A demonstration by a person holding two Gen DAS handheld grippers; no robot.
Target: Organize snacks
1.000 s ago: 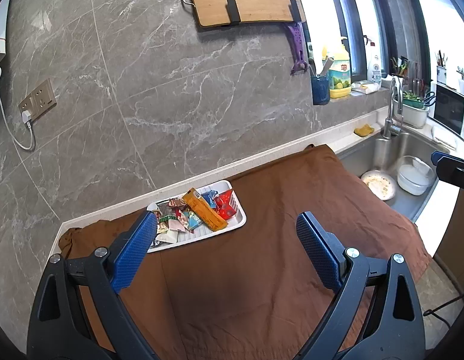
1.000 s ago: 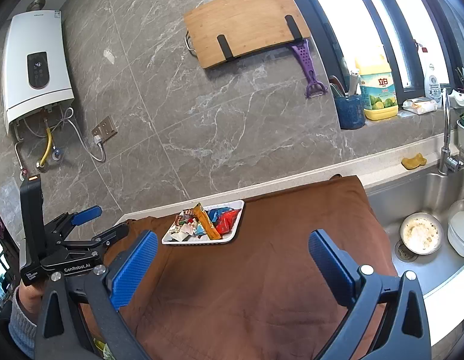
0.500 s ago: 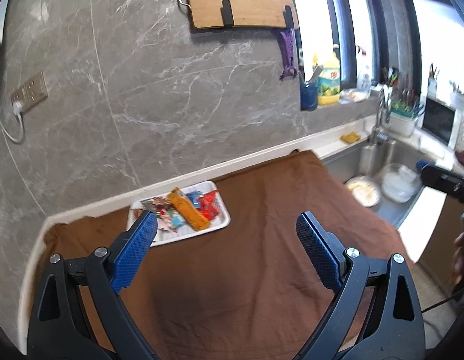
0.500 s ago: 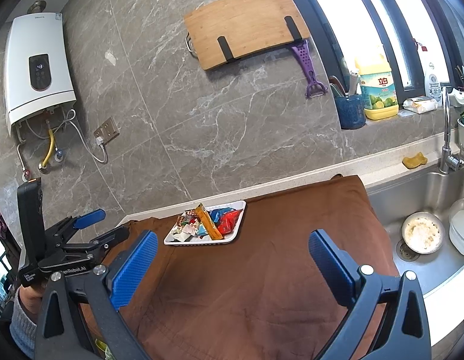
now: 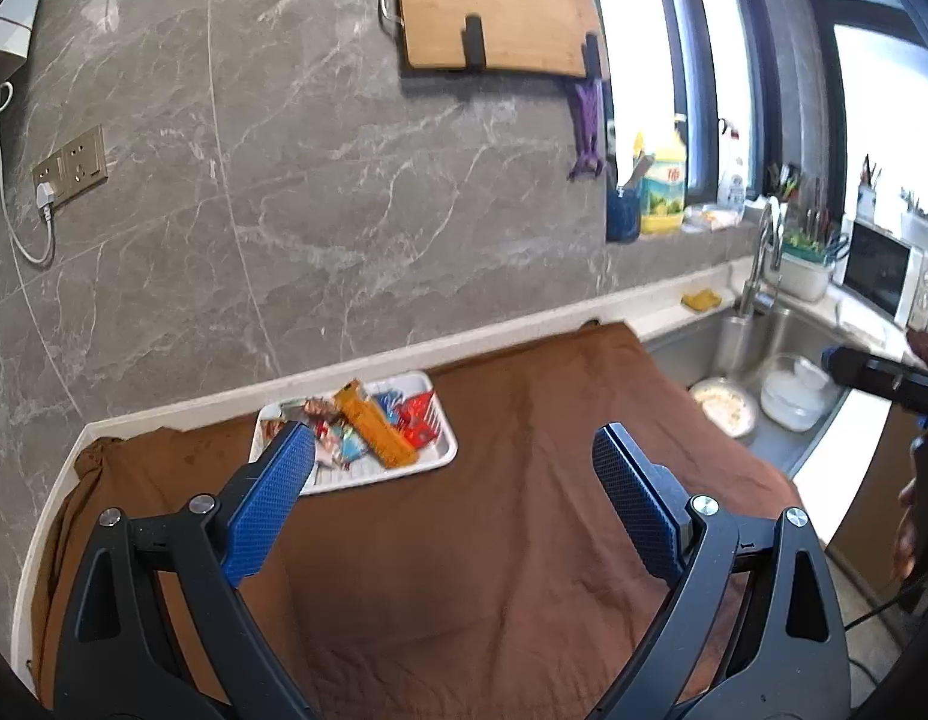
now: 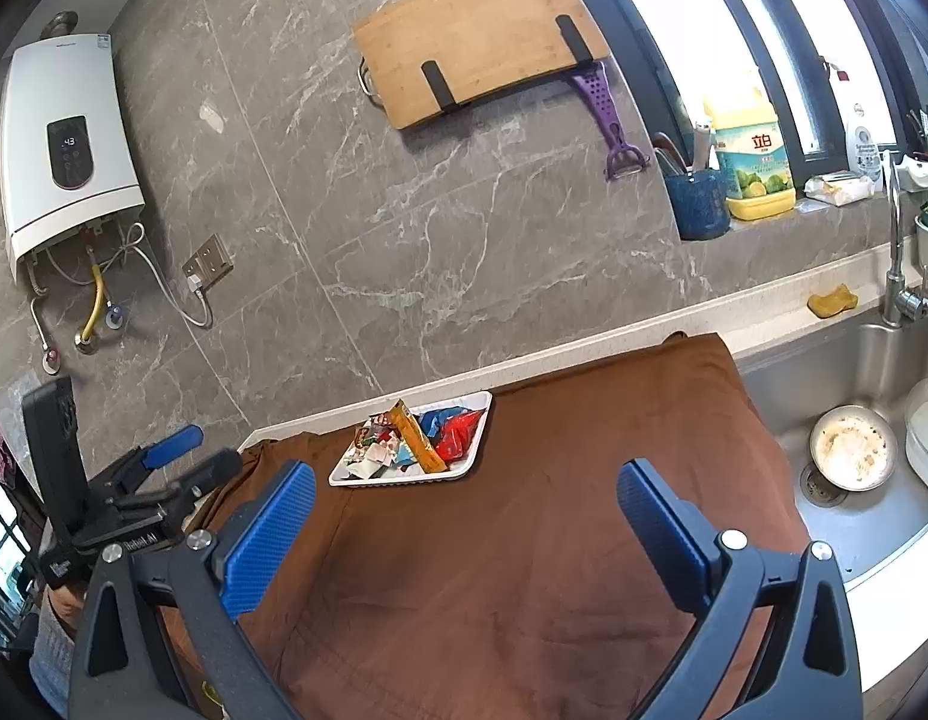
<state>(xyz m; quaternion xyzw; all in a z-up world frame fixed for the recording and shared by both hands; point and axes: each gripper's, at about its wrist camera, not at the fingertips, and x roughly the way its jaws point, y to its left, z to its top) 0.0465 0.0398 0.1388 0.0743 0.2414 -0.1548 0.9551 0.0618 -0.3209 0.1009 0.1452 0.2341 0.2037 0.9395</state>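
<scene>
Crinkly foil snacks (image 5: 368, 426) on the tray (image 5: 440, 456) ahead of my wide-open left gripper (image 5: 452, 480) look light and slippery, so I'd pinch the stiffer orange bar (image 5: 374, 423) mid-length.

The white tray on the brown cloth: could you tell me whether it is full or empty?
Full. The white tray holds a heap of snack packets, among them a long orange packet and a red one, covering most of its floor.

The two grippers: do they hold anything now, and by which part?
Nothing is held. The left gripper and the right gripper are both open above the brown cloth; the snacks lie in the white tray.
</scene>
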